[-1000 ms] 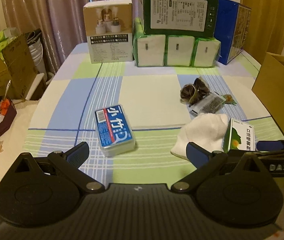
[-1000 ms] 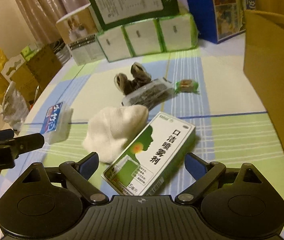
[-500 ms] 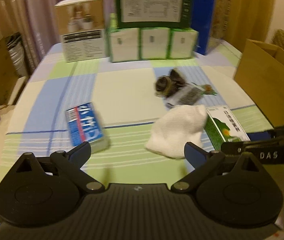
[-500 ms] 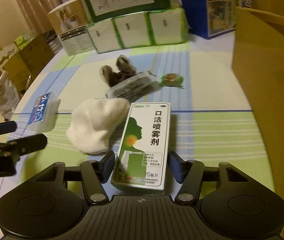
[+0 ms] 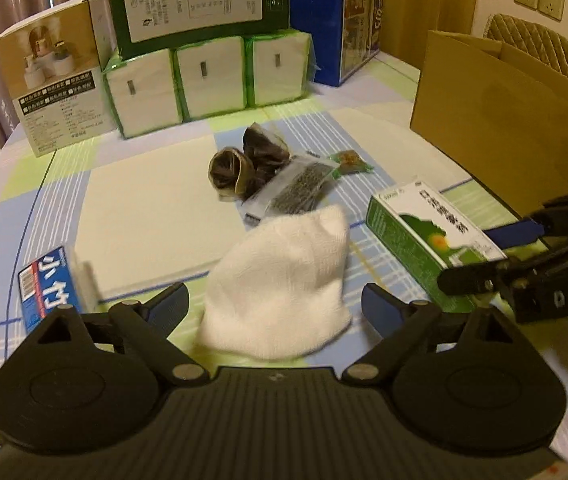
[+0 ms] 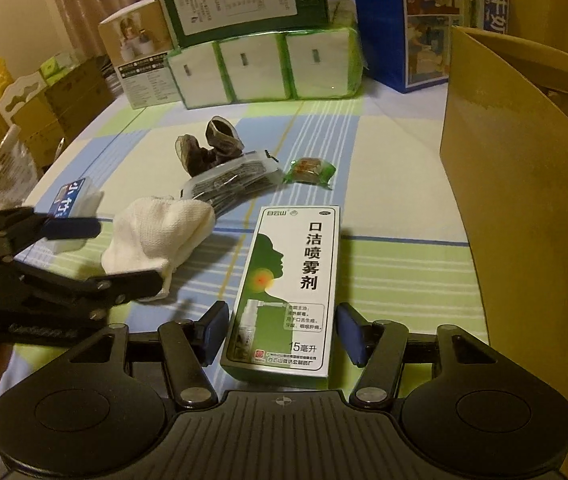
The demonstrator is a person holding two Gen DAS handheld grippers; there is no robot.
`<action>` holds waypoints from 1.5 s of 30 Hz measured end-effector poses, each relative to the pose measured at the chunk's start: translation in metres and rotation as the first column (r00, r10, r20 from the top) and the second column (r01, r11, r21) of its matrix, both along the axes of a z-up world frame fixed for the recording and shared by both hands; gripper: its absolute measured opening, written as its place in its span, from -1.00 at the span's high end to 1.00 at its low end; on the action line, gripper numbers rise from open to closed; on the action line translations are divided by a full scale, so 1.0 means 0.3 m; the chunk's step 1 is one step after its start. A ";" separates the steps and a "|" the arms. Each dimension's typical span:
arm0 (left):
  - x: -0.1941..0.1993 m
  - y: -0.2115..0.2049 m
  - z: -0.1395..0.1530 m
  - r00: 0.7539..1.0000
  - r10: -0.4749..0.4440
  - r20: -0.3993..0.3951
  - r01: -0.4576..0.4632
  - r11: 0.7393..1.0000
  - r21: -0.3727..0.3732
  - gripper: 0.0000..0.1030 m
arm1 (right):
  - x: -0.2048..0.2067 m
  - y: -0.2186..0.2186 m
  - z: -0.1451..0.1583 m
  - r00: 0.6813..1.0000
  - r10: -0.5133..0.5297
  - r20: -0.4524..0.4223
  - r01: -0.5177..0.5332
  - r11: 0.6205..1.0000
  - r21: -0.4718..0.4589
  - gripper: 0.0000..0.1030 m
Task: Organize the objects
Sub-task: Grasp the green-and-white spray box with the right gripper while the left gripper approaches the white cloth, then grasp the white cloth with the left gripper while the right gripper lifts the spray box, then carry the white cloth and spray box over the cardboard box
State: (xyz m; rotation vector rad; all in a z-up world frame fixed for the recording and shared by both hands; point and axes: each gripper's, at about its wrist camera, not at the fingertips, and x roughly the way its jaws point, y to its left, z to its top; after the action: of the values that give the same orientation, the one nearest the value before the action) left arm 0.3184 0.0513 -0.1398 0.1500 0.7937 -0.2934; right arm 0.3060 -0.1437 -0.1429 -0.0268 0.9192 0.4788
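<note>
Lying flat on the checked worktop [image 6: 396,280], the green-and-white spray box [image 6: 288,292] has its near end between the two blue pads of the right claw [image 6: 281,334]; a thin gap shows at each pad, so the claw stands released around it rather than clenched. From the left wrist view the same box [image 5: 428,236] is partly covered by the right claw's dark finger, and its far label is blurred. The white sock [image 5: 284,284] sits just ahead of the left claw [image 5: 273,306], between its widely spread fingers but not touched by them — that claw is also released. The sock's near edge is hidden behind the claw body. At the left, the blue tissue pack [image 5: 49,284] is smeared by motion and cut off by the left finger; in the right wrist view it is half hidden behind the left claw's blue pad. Beyond the sock lie a clear packet of dark contents [image 6: 227,186], touching a pair of rolled brown socks [image 6: 207,148], and a small green-wrapped snack [image 6: 310,170] just beside the packet. The cardboard box [image 6: 524,184] stands at the right — its inside cannot be seen. Stacked cartons and tissue packs [image 6: 263,64] line the far edge.
</note>
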 end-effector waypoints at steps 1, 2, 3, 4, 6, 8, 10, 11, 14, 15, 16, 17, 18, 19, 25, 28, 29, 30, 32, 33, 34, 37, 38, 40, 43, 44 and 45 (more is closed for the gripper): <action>0.006 -0.002 -0.004 1.000 0.001 0.003 -0.001 1.000 -0.007 -0.77 | 0.000 -0.001 -0.001 1.000 0.002 0.000 -0.002 1.000 0.001 -0.07; 0.015 -0.002 -0.008 1.000 0.003 0.001 -0.003 1.000 -0.014 -0.77 | 0.002 -0.004 -0.001 1.000 0.001 -0.002 -0.001 1.000 0.005 -0.07; 0.023 -0.002 -0.014 1.000 0.008 -0.002 -0.008 1.000 -0.022 -0.75 | 0.003 -0.007 -0.003 1.000 0.000 -0.003 0.000 1.000 0.008 -0.07; 0.030 -0.003 -0.019 1.000 0.012 -0.007 -0.012 1.000 -0.024 -0.68 | 0.004 -0.008 -0.004 1.000 0.004 -0.002 -0.004 1.000 0.009 -0.08; 0.044 -0.011 -0.030 0.999 0.023 -0.022 -0.023 1.000 -0.005 -0.44 | 0.005 -0.008 -0.008 1.000 0.019 0.004 -0.019 1.000 0.003 -0.08; 0.046 -0.019 -0.033 0.999 0.023 -0.026 -0.023 1.000 -0.001 -0.31 | 0.007 -0.006 -0.011 0.999 0.030 0.012 -0.029 1.000 -0.005 -0.09; 0.040 -0.027 -0.029 1.000 0.016 -0.027 -0.016 1.000 0.005 -0.04 | 0.010 0.003 -0.018 0.999 0.038 0.029 -0.037 0.999 -0.027 -0.11; 0.037 -0.031 -0.024 1.000 0.017 -0.026 -0.016 1.000 0.012 0.02 | 0.012 0.008 -0.021 0.998 0.042 0.040 -0.041 0.999 -0.036 -0.11; 0.029 -0.026 0.000 0.999 0.029 -0.030 -0.029 1.000 0.004 0.31 | 0.022 0.019 -0.036 0.998 0.049 0.050 -0.047 0.998 -0.046 -0.12; 0.025 -0.021 0.008 0.999 0.035 -0.031 -0.035 0.999 0.004 0.36 | 0.028 0.018 -0.042 0.998 0.048 0.049 -0.046 0.998 -0.044 -0.12; 0.021 -0.018 0.014 0.999 0.043 -0.032 -0.042 0.999 0.011 0.37 | 0.034 0.018 -0.046 0.998 0.043 0.048 -0.041 0.998 -0.040 -0.13; 0.015 -0.013 0.019 0.998 0.055 -0.027 -0.054 0.998 0.018 0.37 | 0.038 0.020 -0.048 0.998 0.040 0.050 -0.038 0.998 -0.040 -0.13; 0.007 -0.005 0.026 0.998 0.065 -0.020 -0.065 0.998 0.017 0.37 | 0.040 0.023 -0.049 0.998 0.039 0.058 -0.037 0.998 -0.042 -0.12; 0.002 0.002 0.032 0.997 0.070 -0.018 -0.070 0.998 0.011 0.37 | 0.040 0.027 -0.051 0.997 0.041 0.067 -0.038 0.998 -0.049 -0.12; -0.040 0.025 0.053 0.994 0.095 -0.047 -0.095 0.995 -0.008 0.37 | 0.045 0.033 -0.049 0.998 -0.002 0.063 0.005 0.999 -0.042 -0.05; -0.068 0.029 0.072 0.991 0.121 -0.055 -0.121 0.993 -0.004 0.37 | 0.031 0.023 -0.026 0.998 -0.033 0.058 0.035 0.999 -0.040 -0.02; -0.076 0.031 0.079 0.991 0.126 -0.053 -0.126 0.992 -0.004 0.37 | 0.023 0.018 -0.017 0.998 -0.042 0.055 0.044 0.998 -0.038 -0.02; -0.087 0.033 0.088 0.990 0.130 -0.050 -0.130 0.991 -0.005 0.37 | 0.010 0.014 -0.007 0.998 -0.045 0.053 0.047 0.998 -0.038 -0.02; -0.109 0.036 0.098 0.989 0.137 -0.049 -0.138 0.990 -0.004 0.37 | -0.020 0.016 0.011 0.998 -0.041 0.056 0.044 0.998 -0.044 -0.02; -0.122 0.036 0.101 0.989 0.137 -0.049 -0.137 0.991 0.001 0.37 | -0.036 0.018 0.019 0.997 -0.040 0.059 0.042 0.998 -0.044 -0.02; -0.133 0.034 0.103 0.989 0.136 -0.049 -0.136 0.991 0.007 0.37 | -0.057 0.018 0.030 0.997 -0.037 0.062 0.040 0.998 -0.039 -0.02; -0.177 0.032 0.116 0.988 0.145 -0.053 -0.145 0.989 0.014 0.37 | -0.121 0.014 0.066 0.996 -0.034 0.081 0.036 0.999 -0.024 -0.02; -0.193 0.029 0.124 0.988 0.148 -0.051 -0.148 0.989 0.015 0.37 | -0.144 0.008 0.078 0.996 -0.038 0.084 0.039 0.999 -0.014 -0.02; -0.229 0.025 0.146 0.987 0.154 -0.042 -0.153 0.988 0.010 0.37 | -0.197 -0.007 0.103 0.995 -0.036 0.095 0.037 0.999 -0.002 -0.02; -0.289 0.009 0.188 0.986 0.163 -0.032 -0.163 0.986 -0.011 0.37 | -0.274 -0.036 0.133 0.994 -0.042 0.100 0.043 0.999 -0.006 -0.02; -0.314 0.001 0.203 0.985 0.167 -0.031 -0.168 0.986 -0.016 0.37 | -0.301 -0.047 0.145 0.994 -0.045 0.102 0.046 0.999 -0.006 -0.02; -0.339 -0.009 0.217 0.985 0.172 -0.031 -0.172 0.985 -0.018 0.37 | -0.325 -0.060 0.156 0.994 -0.051 0.098 0.051 0.999 -0.001 -0.02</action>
State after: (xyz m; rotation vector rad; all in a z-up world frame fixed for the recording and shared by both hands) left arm 0.2168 0.0486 -0.0746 0.0570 0.8270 -0.1407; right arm 0.2086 -0.1616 -0.0961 -0.0303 0.8222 0.4248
